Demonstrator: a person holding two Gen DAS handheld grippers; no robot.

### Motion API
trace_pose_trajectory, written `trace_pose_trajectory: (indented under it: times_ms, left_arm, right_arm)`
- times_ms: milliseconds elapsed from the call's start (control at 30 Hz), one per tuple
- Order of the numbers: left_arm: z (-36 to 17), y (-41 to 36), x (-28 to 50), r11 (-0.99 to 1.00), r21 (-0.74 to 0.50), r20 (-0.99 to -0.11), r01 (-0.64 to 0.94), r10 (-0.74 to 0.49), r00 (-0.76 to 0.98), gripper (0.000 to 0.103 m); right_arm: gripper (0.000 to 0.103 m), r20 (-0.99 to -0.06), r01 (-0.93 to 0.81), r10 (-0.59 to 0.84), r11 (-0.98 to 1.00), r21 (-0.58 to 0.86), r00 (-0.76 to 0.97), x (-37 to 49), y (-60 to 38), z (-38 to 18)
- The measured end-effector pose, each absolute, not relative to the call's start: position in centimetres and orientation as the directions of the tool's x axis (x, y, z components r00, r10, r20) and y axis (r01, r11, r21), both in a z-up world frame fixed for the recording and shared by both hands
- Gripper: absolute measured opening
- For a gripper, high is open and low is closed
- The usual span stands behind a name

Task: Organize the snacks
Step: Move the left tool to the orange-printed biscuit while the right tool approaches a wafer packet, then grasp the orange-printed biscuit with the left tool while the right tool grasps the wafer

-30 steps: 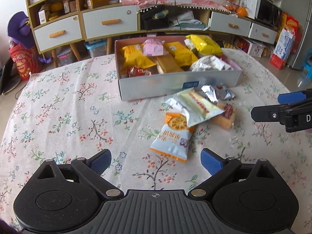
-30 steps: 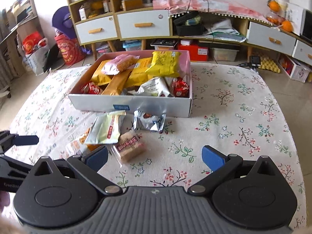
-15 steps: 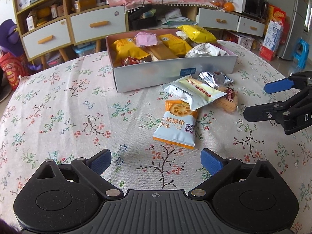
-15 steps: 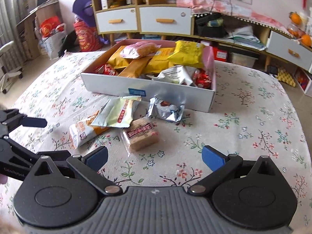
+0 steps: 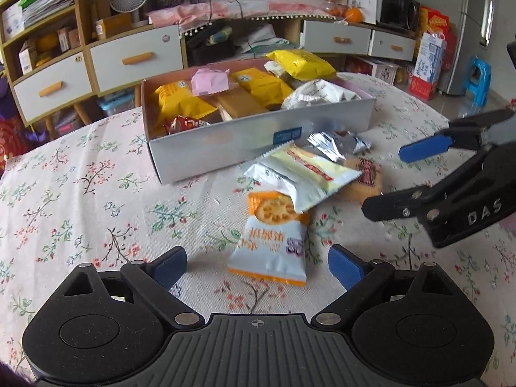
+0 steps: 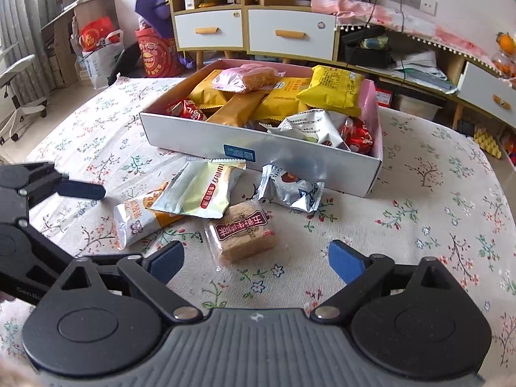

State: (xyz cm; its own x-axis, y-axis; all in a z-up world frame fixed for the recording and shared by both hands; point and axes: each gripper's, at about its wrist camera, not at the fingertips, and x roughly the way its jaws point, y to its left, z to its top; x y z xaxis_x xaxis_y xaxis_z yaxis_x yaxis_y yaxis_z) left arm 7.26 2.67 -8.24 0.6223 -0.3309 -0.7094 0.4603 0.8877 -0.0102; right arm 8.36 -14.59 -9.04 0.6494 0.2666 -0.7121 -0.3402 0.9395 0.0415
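Observation:
A grey snack box (image 5: 258,138) (image 6: 200,135) full of packets stands on the floral table. Several loose snacks lie in front of it: an orange and white cracker pack (image 5: 271,242) (image 6: 135,219), a pale green pack (image 5: 306,174) (image 6: 200,190) lying on it, a silver pack (image 5: 335,145) (image 6: 290,187) and a clear-wrapped brown cake (image 5: 364,180) (image 6: 242,235). My left gripper (image 5: 258,264) is open, its fingers either side of the cracker pack's near end. My right gripper (image 6: 256,259) is open just short of the brown cake.
The right gripper shows at the right of the left wrist view (image 5: 451,187); the left gripper shows at the left of the right wrist view (image 6: 38,213). Cabinets with drawers (image 5: 135,58) and floor clutter stand behind the table. The floral tablecloth (image 6: 419,213) spreads around.
Both grippers have moved forward and lower toward the loose snacks. The left one has closed in on the cracker pack, the right one on the brown cake. Both stay open.

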Motion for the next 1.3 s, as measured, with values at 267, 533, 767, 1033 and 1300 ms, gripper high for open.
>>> trace_pose_trajectory:
  times_ms: [267,533,767,1033,1300]
  left_arm:
    - [-8.1,2.4,8.2,0.884,-0.050,-0.703,0.464,-0.361,0.613,0.083]
    - [-7.9,1.6,8.5,0.875,-0.064,-0.694,0.480,-0.385,0.608,0.060]
    - [-7.6,1.2,8.4,0.873,-0.081,-0.697,0.481,-0.394,0.599,0.042]
    - [-7.4,1.1,8.4,0.879,-0.084,-0.708,0.470,-0.384,0.593,0.037]
    - [-7.1,1.4,8.4,0.901,-0.076,-0.735,0.427,-0.340,0.587,0.037]
  right_arm:
    - [0.079,-0.716,-0.371,0.285,0.928,0.038,0.637,9.2,-14.4,-9.8]
    - [0.065,-0.703,-0.396,0.303,0.918,0.032,0.643,9.2,-14.0,-9.5]
    - [0.049,-0.701,-0.422,0.316,0.906,0.024,0.639,9.0,-13.6,-9.2]
    - [0.042,-0.703,-0.432,0.321,0.902,0.022,0.634,9.1,-13.4,-8.9]
    - [0.039,-0.712,-0.429,0.312,0.903,0.017,0.629,9.1,-13.3,-8.6]
